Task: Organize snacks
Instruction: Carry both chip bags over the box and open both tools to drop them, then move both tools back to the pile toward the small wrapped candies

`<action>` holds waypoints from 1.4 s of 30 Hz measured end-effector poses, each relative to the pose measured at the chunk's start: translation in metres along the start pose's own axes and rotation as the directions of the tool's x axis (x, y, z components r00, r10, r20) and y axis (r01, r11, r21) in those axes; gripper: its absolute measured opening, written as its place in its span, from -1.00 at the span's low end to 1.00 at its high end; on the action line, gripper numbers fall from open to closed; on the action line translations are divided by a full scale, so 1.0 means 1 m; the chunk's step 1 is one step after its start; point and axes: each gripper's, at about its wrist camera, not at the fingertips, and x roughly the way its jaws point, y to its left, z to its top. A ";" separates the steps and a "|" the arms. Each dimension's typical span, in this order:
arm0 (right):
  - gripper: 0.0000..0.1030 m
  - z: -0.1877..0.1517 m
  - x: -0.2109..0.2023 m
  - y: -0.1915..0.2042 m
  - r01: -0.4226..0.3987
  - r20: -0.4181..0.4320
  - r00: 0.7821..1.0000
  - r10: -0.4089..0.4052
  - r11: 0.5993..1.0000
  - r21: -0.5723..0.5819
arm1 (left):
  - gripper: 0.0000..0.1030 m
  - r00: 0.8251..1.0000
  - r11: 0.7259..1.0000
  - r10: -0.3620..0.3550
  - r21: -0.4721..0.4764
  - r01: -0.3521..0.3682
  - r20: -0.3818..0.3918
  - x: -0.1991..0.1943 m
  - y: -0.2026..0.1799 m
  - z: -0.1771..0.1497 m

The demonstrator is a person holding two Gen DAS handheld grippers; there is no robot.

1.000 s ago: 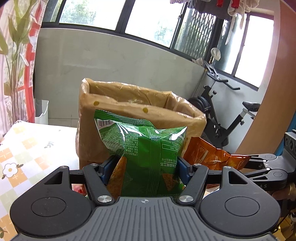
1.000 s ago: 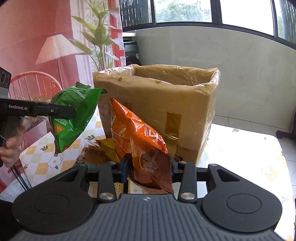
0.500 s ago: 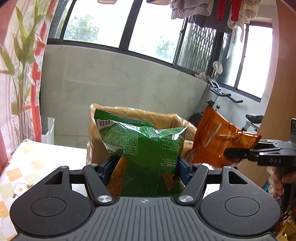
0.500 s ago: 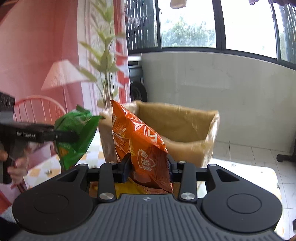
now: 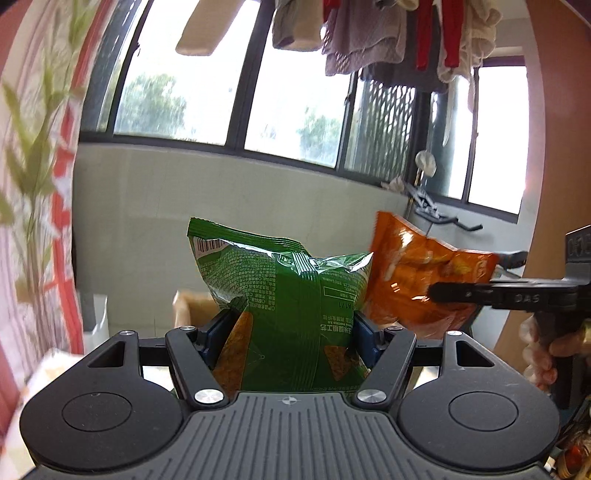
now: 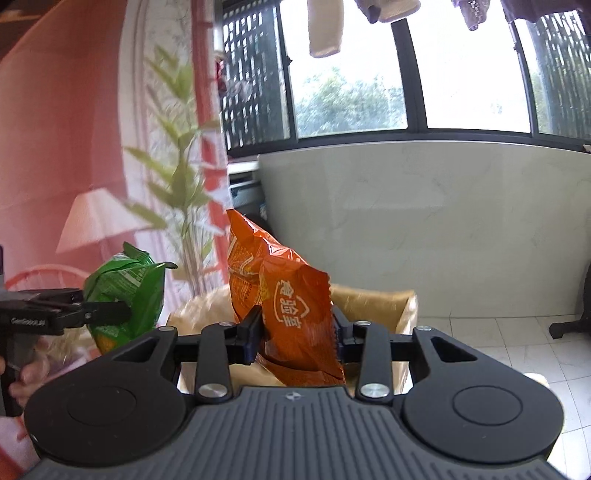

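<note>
Left gripper (image 5: 288,332) clamped on a glossy green foil snack bag (image 5: 284,295), blue pads pressing both sides of its lower half, bag upright with barcode at upper left. Right gripper (image 6: 297,332) pinching a crinkled orange foil snack bag (image 6: 291,314) near its bottom edge, bag standing upright between the pads. Both bags held aloft, above and in front of an open brown cardboard box (image 6: 384,306) with a plastic-lined rim; orange bag just beside the green one in the left wrist view, touching or not cannot be told. Box rim partly hidden behind each bag. Holder's hand (image 5: 539,354) seen on the right gripper's handle. Hanging laundry (image 5: 369,33) above the windows; blurred green plant (image 6: 177,177) at left.
</note>
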 end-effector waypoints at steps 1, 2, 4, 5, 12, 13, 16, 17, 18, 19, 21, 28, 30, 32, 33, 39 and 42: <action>-0.26 0.004 0.006 -0.002 -0.001 0.004 1.000 0.001 1.000 0.005 | 0.37 1.000 1.000 -0.003 0.004 0.003 0.009 0.005 -0.001 0.006; -0.26 0.007 0.013 -0.003 0.004 0.002 1.000 -0.004 1.000 0.006 | 0.37 1.000 1.000 -0.003 0.006 0.003 0.015 0.010 -0.001 0.011; -0.26 0.009 0.031 -0.007 0.024 -0.009 1.000 -0.024 1.000 0.014 | 0.37 1.000 1.000 0.010 0.003 -0.010 0.016 0.025 -0.002 0.019; -0.26 0.009 0.040 -0.010 0.035 -0.019 0.999 -0.035 0.999 0.028 | 0.37 1.000 1.000 0.024 0.000 -0.024 0.016 0.034 -0.001 0.023; -0.25 -0.012 0.099 -0.013 0.146 -0.118 0.983 -0.144 0.989 0.009 | 0.38 0.990 0.991 0.134 -0.010 -0.134 -0.049 0.098 0.004 0.031; -0.21 -0.015 0.105 -0.013 0.151 -0.134 0.980 -0.149 0.988 0.007 | 0.40 0.987 0.989 0.148 0.011 -0.147 -0.063 0.105 0.001 0.030; 0.13 -0.021 0.120 -0.009 0.171 -0.170 0.970 -0.175 0.985 -0.033 | 0.49 0.977 0.984 0.177 0.046 -0.173 -0.120 0.117 -0.003 0.027; 0.28 -0.023 0.121 -0.008 0.175 -0.171 0.969 -0.181 0.983 -0.047 | 0.53 0.975 0.984 0.178 0.047 -0.174 -0.133 0.118 -0.001 0.025; 0.43 -0.025 0.118 -0.007 0.176 -0.162 0.970 -0.182 0.983 -0.053 | 0.61 0.975 0.984 0.177 0.049 -0.172 -0.136 0.116 -0.001 0.022; 0.44 -0.026 0.115 -0.007 0.168 -0.155 0.972 -0.175 0.984 -0.055 | 0.68 0.976 0.985 0.173 0.052 -0.167 -0.133 0.112 0.002 0.021; 0.44 -0.029 0.108 -0.009 0.152 -0.155 0.975 -0.158 0.987 -0.050 | 0.72 0.977 0.985 0.167 0.053 -0.162 -0.134 0.107 0.007 0.017; 0.44 -0.033 0.077 -0.011 0.105 -0.100 0.989 -0.111 0.993 -0.061 | 0.71 0.975 0.988 0.149 -0.011 -0.153 -0.165 0.082 0.028 0.015; 0.44 -0.036 0.065 -0.008 0.088 -0.086 0.992 -0.093 0.994 -0.062 | 0.71 0.973 0.988 0.155 -0.003 -0.157 -0.173 0.070 0.032 0.012; 0.44 -0.040 0.054 -0.007 0.072 -0.075 0.994 -0.076 0.996 -0.059 | 0.71 0.973 0.989 0.148 -0.004 -0.151 -0.177 0.056 0.036 0.007; 0.45 -0.043 0.048 -0.005 0.059 -0.073 0.995 -0.063 0.997 -0.058 | 0.70 0.973 0.990 0.140 -0.008 -0.144 -0.181 0.048 0.038 0.005; 0.54 -0.063 0.015 -0.003 -0.011 -0.051 0.999 0.008 0.999 -0.045 | 0.69 0.973 0.992 0.110 -0.032 -0.119 -0.204 0.006 0.052 -0.019; 0.54 -0.078 0.006 0.000 -0.024 -0.056 0.998 0.021 0.998 -0.050 | 0.65 0.971 0.992 0.110 -0.042 -0.121 -0.212 -0.009 0.055 -0.034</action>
